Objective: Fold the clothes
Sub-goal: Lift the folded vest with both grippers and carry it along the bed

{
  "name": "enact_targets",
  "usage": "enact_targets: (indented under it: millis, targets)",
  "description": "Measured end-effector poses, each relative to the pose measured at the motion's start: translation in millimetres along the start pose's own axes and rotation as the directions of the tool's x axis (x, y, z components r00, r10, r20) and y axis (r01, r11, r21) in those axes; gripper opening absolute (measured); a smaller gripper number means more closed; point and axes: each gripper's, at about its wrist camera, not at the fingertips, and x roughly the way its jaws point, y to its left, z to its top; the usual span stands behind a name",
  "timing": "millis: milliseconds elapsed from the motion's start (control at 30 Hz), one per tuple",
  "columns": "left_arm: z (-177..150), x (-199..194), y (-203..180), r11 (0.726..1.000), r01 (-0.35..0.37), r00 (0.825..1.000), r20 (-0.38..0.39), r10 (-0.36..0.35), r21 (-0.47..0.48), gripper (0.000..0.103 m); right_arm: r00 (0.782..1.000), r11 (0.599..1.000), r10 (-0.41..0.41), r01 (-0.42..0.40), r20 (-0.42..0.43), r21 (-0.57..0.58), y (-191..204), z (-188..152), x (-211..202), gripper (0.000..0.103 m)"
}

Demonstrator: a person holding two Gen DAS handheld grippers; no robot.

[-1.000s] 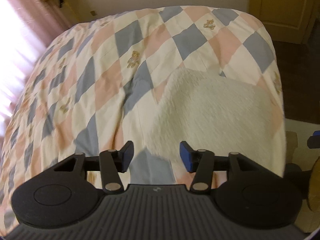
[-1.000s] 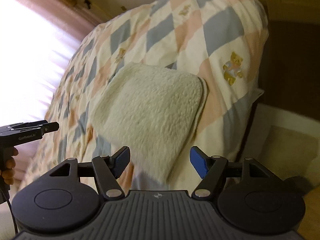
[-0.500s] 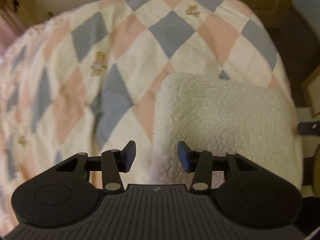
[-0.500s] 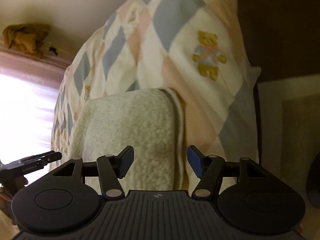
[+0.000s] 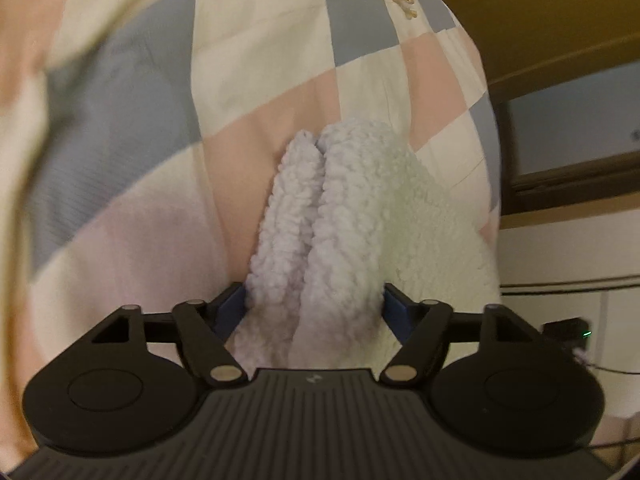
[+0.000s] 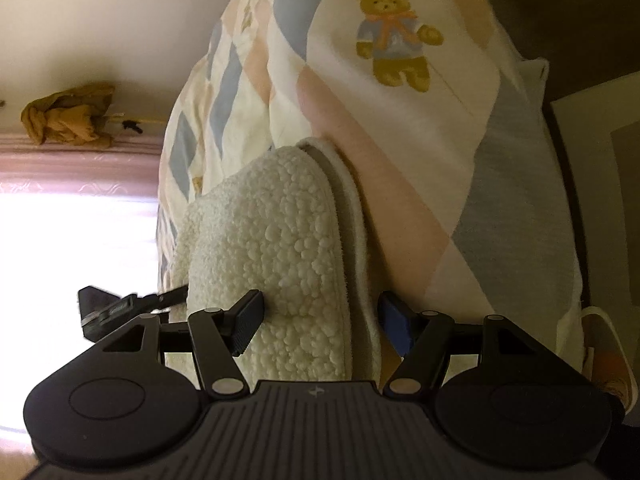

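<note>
A folded cream fleece garment lies on the quilt near the bed's edge. In the left wrist view its stacked, rounded edges run straight into my left gripper. That gripper is open, with one blue pad on each side of the layers. In the right wrist view the same fleece garment shows a grey-lined hem on its right. My right gripper is open and straddles that side. The left gripper's dark body pokes out at the fleece's far left.
The quilt has pink, blue and cream diamonds with teddy bears and drops off at the bed's edge on the right. A pink curtain hangs over a bright window. A yellow cloth bundle hangs above it. Cables and a green-lit device sit beside the bed.
Both grippers have dropped from above the bed to the fleece's opposite edges. The layers now sit between the fingers. Both have stayed open.
</note>
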Motion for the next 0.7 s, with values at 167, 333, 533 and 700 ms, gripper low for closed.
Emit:
enact_targets:
  millis: [167, 333, 533, 700]
  targets:
    - [1.6, 18.6, 2.4, 0.998, 0.06, 0.998, 0.004, -0.06, -0.009, 0.072, 1.0, 1.0, 0.012, -0.012, -0.015, 0.019, -3.6, 7.1, 8.1, 0.068]
    - [-11.4, -1.7, -26.3, 0.999, 0.005, 0.996, 0.086, -0.008, 0.036, 0.04, 1.0, 0.996, 0.013, -0.014, -0.023, -0.083, 18.2, 14.2, 3.5, 0.027]
    - [-23.2, -37.4, -66.3, 0.996, -0.063, 0.977, 0.208, 0.048, 0.063, 0.035, 0.999, 0.977, -0.003, -0.004, -0.036, -0.212, 58.0, 35.2, -18.7, 0.019]
    - [20.8, -61.5, -99.1, 0.994, -0.073, 0.945, 0.325, 0.04, 0.087, 0.035, 0.999, 0.957, 0.045, -0.045, -0.008, -0.286, 95.0, 90.3, -28.1, 0.019]
